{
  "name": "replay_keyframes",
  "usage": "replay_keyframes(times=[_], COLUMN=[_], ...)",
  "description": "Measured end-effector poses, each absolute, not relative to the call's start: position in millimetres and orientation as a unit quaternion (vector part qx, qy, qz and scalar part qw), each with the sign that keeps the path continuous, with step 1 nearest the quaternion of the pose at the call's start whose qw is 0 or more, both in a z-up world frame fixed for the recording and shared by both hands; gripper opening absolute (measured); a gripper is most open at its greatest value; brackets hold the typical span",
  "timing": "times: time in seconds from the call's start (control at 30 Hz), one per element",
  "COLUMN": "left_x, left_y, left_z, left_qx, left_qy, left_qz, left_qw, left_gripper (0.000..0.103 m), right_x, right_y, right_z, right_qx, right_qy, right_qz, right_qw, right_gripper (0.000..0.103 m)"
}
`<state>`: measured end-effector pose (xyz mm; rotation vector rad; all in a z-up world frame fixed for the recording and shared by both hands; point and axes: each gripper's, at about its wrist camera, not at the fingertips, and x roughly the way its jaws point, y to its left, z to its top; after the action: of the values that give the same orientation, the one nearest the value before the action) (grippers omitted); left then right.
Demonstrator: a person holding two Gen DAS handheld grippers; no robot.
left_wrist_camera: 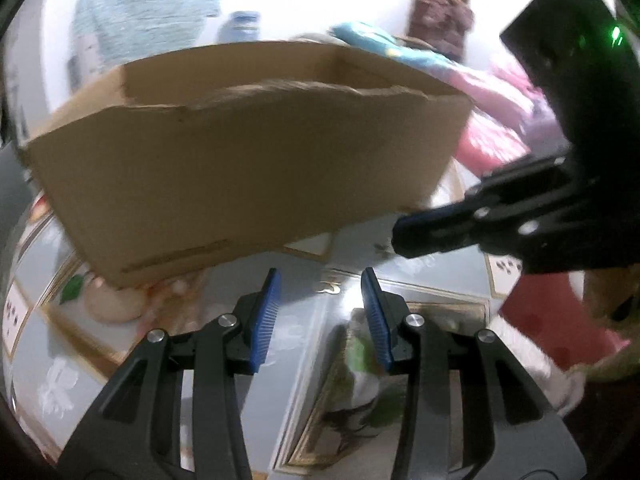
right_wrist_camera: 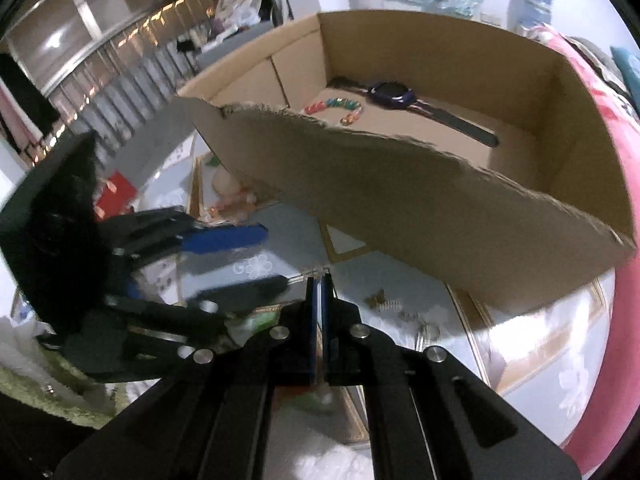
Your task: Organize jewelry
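An open cardboard box [right_wrist_camera: 400,200] with a torn front wall stands on the patterned tabletop [right_wrist_camera: 260,268]. Inside lie a purple-faced watch [right_wrist_camera: 391,94] on a dark strap and a bracelet of coloured beads [right_wrist_camera: 336,106]. Small gold jewelry pieces [right_wrist_camera: 383,302] lie on the table just right of my right gripper [right_wrist_camera: 320,280], whose jaws are shut; I cannot tell whether anything thin is pinched. My left gripper [left_wrist_camera: 326,300] is open with nothing between its blue pads, pointing at the box [left_wrist_camera: 240,160]. The right gripper [left_wrist_camera: 400,236] reaches in from the right of that view.
A peach round object [left_wrist_camera: 116,300] and pale beads sit at the box's left front corner. Pink fabric [right_wrist_camera: 616,240] borders the table on the right. A red item [left_wrist_camera: 552,312] and green fluffy cloth [right_wrist_camera: 48,392] lie near the front edge.
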<state>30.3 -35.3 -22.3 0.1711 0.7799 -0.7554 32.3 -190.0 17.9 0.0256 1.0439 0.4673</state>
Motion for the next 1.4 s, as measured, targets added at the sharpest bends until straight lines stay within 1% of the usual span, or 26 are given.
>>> replay_keyframes(times=[0.07,0.13,0.2,0.37,0.43,0.47,0.7,0.73,0.9,1.1,1.23,1.4], left_x=[33,38,45,50,54,54,52,51,49,51,56,46], left_y=[-44,-52,-57,-66,-70,-72,-79,-81,-88,-79,-77,-81], left_z=[-26,-30,-33,-35,-35,-34,-33,-33,-33,-26,-32,-34], left_qx=[0.102,0.126,0.141,0.176,0.186,0.189,0.198,0.196,0.192,0.157,0.174,0.187], left_qy=[0.376,0.382,0.389,0.393,0.398,0.400,0.403,0.403,0.407,0.410,0.417,0.418], left_qz=[-0.369,-0.373,-0.371,-0.373,-0.370,-0.370,-0.352,-0.354,-0.350,-0.334,-0.298,-0.307], left_qw=[0.844,0.836,0.831,0.822,0.819,0.817,0.821,0.821,0.822,0.834,0.841,0.834], left_gripper=[0.039,0.030,0.027,0.023,0.013,0.011,0.009,0.000,0.000,0.000,0.000,0.000], right_x=[28,23,21,19,18,18,18,18,17,14,14,14], right_y=[-193,-197,-201,-208,-211,-212,-220,-220,-224,-227,-227,-226], right_z=[18,17,17,12,10,9,3,3,3,2,0,-1], right_qx=[0.023,0.033,0.047,0.067,0.074,0.076,0.097,0.098,0.101,0.105,0.110,0.113], right_qy=[0.490,0.485,0.481,0.477,0.473,0.472,0.465,0.464,0.461,0.461,0.463,0.462], right_qz=[0.223,0.224,0.226,0.233,0.236,0.238,0.244,0.244,0.245,0.243,0.243,0.244], right_qw=[0.843,0.845,0.846,0.845,0.845,0.846,0.846,0.846,0.847,0.847,0.845,0.845], right_gripper=[0.002,0.002,0.002,0.002,0.002,0.002,0.002,0.002,0.002,0.002,0.004,0.004])
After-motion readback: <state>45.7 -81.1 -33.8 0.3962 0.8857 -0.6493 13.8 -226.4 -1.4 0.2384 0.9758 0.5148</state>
